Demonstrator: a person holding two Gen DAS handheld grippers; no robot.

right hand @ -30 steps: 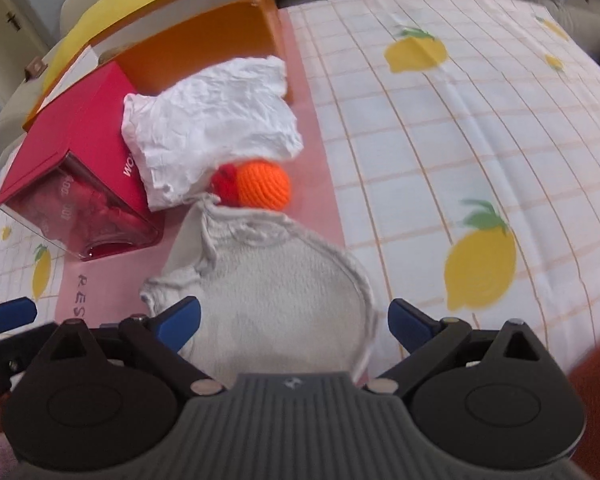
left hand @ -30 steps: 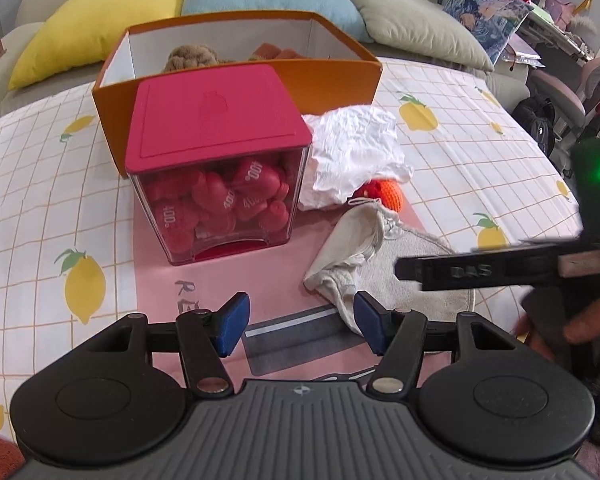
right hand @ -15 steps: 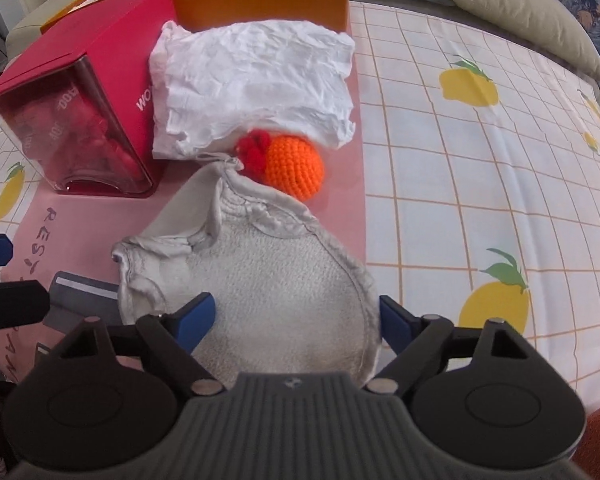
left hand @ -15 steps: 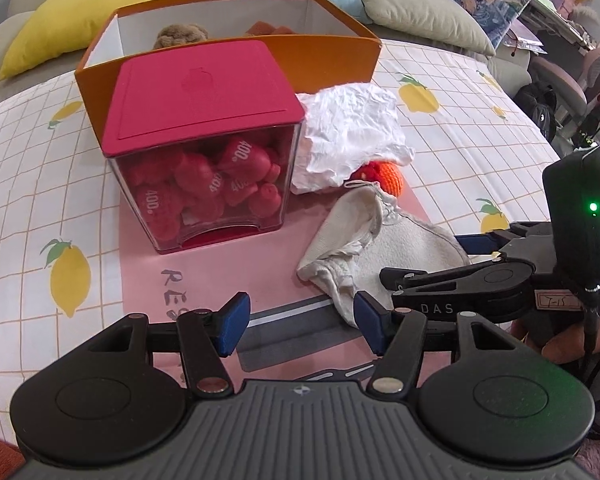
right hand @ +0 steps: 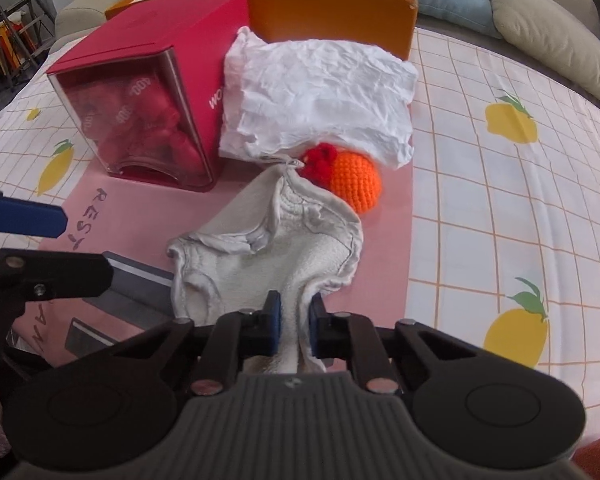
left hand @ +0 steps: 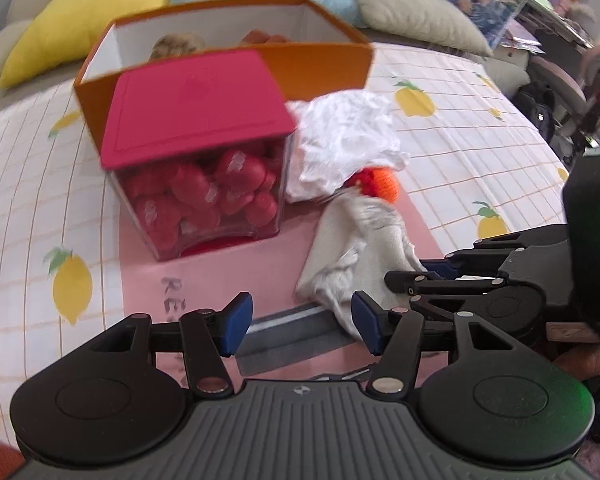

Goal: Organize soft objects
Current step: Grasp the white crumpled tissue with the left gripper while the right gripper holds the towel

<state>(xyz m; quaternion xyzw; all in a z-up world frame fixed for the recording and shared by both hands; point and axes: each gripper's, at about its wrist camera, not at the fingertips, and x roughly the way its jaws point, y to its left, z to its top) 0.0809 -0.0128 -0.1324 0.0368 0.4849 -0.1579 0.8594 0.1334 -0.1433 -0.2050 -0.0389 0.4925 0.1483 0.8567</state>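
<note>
Beige cloth point(right hand: 268, 264): right gripper point(right hand: 293, 326) just clamped on near edge (left gripper point(left hand: 298, 326) open, empty); shallow bite may slip.

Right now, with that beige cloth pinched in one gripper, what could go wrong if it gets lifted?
The right gripper, whose jaws have just closed, pinches only a bunched fold at the near edge of the beige cloth, so it may slip out. The cloth's far tip touches the orange knitted ball and lies close to the white cloth, so lifting could drag or roll them.
</note>
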